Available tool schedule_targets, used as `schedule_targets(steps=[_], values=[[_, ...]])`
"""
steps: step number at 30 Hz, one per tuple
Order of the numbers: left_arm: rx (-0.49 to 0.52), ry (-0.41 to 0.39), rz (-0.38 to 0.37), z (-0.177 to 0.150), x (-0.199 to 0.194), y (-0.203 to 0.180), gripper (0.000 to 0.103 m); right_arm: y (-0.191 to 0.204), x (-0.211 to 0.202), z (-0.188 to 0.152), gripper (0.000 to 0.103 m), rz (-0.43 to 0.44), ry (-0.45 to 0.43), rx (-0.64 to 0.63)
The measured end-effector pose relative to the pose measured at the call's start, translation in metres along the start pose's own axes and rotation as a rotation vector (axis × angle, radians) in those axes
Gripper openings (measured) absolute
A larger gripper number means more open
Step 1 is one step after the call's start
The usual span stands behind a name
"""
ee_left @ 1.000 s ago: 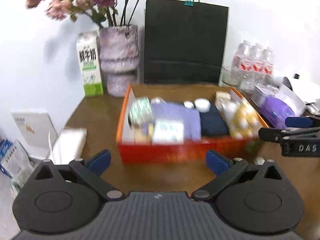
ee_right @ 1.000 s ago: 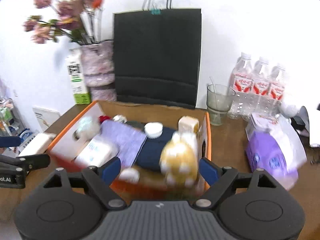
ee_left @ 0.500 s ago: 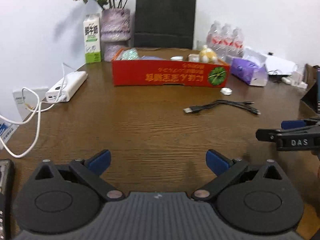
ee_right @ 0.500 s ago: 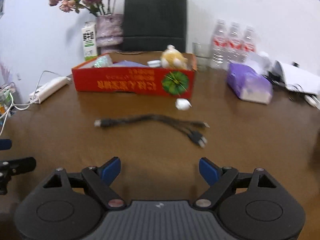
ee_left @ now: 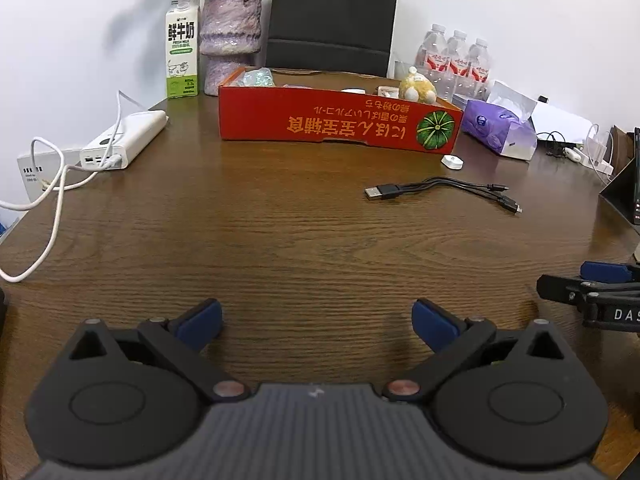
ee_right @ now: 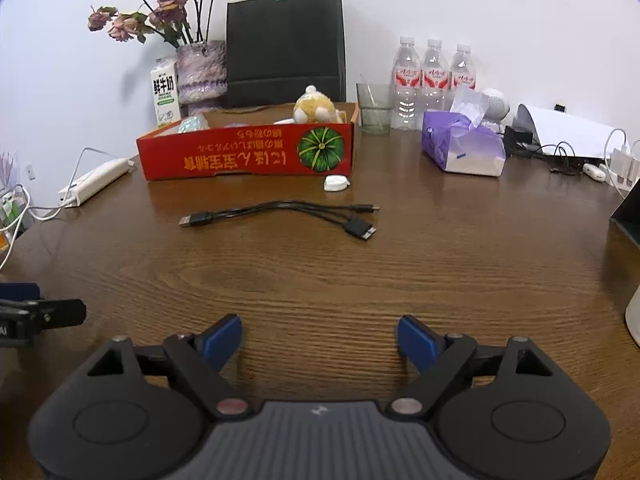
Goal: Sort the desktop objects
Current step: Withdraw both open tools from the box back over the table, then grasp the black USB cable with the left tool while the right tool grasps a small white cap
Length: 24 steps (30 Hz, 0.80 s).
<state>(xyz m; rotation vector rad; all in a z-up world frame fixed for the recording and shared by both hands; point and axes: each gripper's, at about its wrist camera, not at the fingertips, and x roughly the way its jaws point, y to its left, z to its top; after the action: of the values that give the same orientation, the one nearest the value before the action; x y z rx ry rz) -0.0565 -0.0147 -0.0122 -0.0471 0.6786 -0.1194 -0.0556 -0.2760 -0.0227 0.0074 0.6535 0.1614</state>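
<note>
A red cardboard box (ee_left: 340, 126) (ee_right: 248, 156) stands at the back of the wooden table and holds a yellow plush toy (ee_left: 417, 87) (ee_right: 317, 106) and other small items. A black multi-head USB cable (ee_left: 440, 192) (ee_right: 288, 216) lies in front of the box. A small white object (ee_left: 452, 161) (ee_right: 337, 183) lies by the box's right corner. My left gripper (ee_left: 316, 320) is open and empty, low over the near table. My right gripper (ee_right: 320, 338) is open and empty, to the right of the left one; it also shows in the left wrist view (ee_left: 592, 288).
A white power bank (ee_left: 124, 138) with a white cord lies at the left. A milk carton (ee_left: 182, 48), a vase (ee_left: 232, 40), a black paper bag (ee_right: 286, 44), a glass (ee_right: 374, 108), three water bottles (ee_right: 434, 80) and a purple tissue pack (ee_right: 464, 146) stand at the back.
Both grippers have pulled back from over the box to the near part of the table. Both stayed open and empty.
</note>
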Motion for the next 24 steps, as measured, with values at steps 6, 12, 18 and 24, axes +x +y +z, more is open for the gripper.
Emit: schedule_targets(steps=[6, 12, 18, 24], values=[[0.016, -0.001, -0.007, 0.01, 0.012, -0.005, 0.103, 0.006, 0.007, 0.013, 0.084, 0.029, -0.026, -0.058], [0.05, -0.029, -0.015, 0.033, 0.036, -0.014, 0.103, 0.016, 0.038, 0.045, 0.084, 0.019, -0.029, -0.146], [0.174, -0.003, -0.115, 0.066, 0.075, -0.033, 0.103, -0.018, 0.073, 0.091, 0.082, 0.041, -0.015, -0.033], [0.357, 0.03, -0.074, 0.092, 0.116, -0.055, 0.086, -0.034, 0.122, 0.124, 0.075, 0.051, 0.008, 0.007]])
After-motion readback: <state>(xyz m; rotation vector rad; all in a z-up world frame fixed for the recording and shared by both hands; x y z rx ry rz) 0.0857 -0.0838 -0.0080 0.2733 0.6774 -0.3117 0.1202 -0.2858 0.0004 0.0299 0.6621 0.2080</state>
